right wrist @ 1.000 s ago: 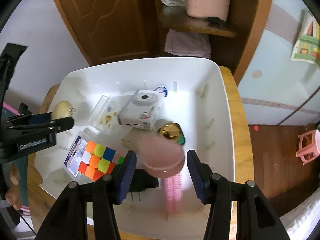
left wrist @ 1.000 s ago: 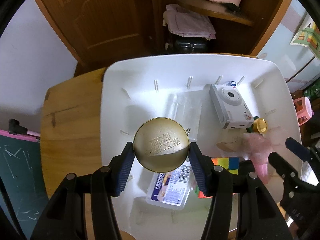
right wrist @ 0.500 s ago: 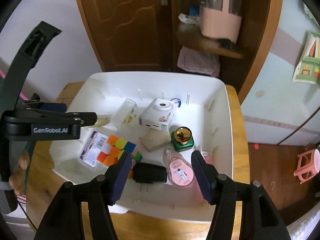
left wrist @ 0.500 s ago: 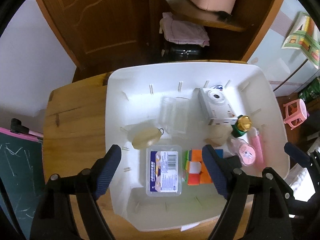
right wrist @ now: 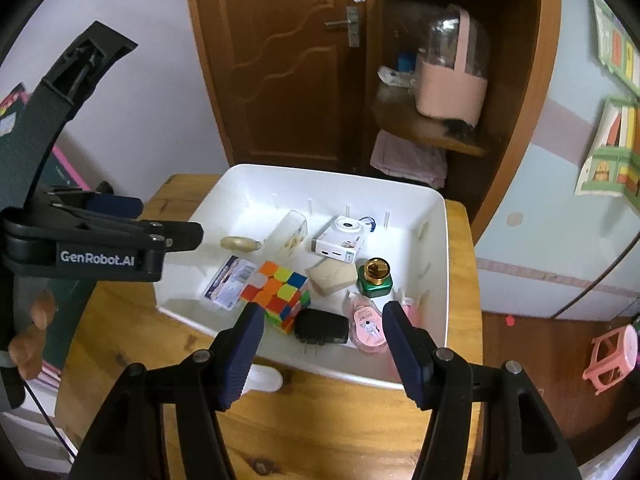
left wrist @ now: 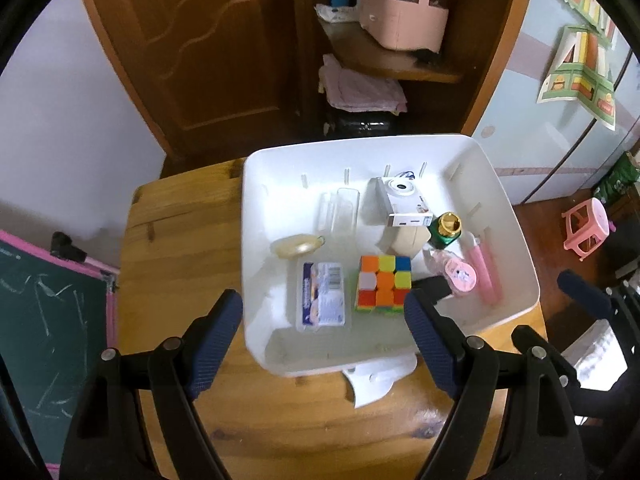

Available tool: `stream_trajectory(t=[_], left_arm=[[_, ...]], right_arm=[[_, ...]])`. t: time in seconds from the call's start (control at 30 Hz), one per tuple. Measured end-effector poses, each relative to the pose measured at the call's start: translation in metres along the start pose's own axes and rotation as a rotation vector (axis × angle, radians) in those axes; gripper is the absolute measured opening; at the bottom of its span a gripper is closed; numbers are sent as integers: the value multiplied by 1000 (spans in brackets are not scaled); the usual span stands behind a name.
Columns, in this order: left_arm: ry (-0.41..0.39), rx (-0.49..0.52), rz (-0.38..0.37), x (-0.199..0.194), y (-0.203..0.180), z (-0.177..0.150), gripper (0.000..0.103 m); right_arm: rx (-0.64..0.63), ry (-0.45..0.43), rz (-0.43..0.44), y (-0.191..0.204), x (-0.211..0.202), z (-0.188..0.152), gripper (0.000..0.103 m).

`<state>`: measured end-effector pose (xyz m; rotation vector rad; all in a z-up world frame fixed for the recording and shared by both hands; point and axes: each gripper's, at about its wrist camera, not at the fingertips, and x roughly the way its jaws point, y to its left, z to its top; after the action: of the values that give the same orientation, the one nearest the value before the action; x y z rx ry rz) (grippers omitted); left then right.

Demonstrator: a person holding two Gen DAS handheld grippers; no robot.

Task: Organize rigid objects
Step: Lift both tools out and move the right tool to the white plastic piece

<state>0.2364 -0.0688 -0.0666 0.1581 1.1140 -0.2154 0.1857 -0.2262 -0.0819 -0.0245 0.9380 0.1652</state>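
A white bin (left wrist: 516,216) on the wooden table holds a gold round tin (left wrist: 296,246), a plastic packet (left wrist: 322,294), a colour cube (left wrist: 384,284), a white camera (left wrist: 402,200), a green bottle with a gold cap (left wrist: 445,230) and a pink round case (left wrist: 460,276). My left gripper (left wrist: 322,308) hangs open above the bin's near left part, nothing between its fingers. In the right wrist view my right gripper (right wrist: 323,316) is open and empty above the black charger (right wrist: 320,326) and the pink case (right wrist: 368,324). The left gripper (right wrist: 168,222) shows there at the bin's left.
The wooden table (left wrist: 180,240) has bare room left of the bin. A chalkboard (left wrist: 48,320) stands at its left, a pink stool (left wrist: 586,224) on the floor at right. Behind are a door and a shelf with a pink basket (left wrist: 400,20). A white sheet (left wrist: 376,380) pokes out under the bin.
The left gripper let go of the gold tin, the right let go of the pink case; both lie in the bin. Both grippers opened, rose and drew back from the bin.
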Motion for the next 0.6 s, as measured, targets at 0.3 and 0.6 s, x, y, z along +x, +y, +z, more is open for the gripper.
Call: stream_trajectory(t=[0.3, 0.6], left_arm=[[10, -87, -3, -16, 20, -46, 85], [25, -148, 10, -20, 32, -89, 85]], right_arm=[[-173, -26, 58, 24, -15, -26, 63], [-262, 10, 136, 46, -4, -50, 63]])
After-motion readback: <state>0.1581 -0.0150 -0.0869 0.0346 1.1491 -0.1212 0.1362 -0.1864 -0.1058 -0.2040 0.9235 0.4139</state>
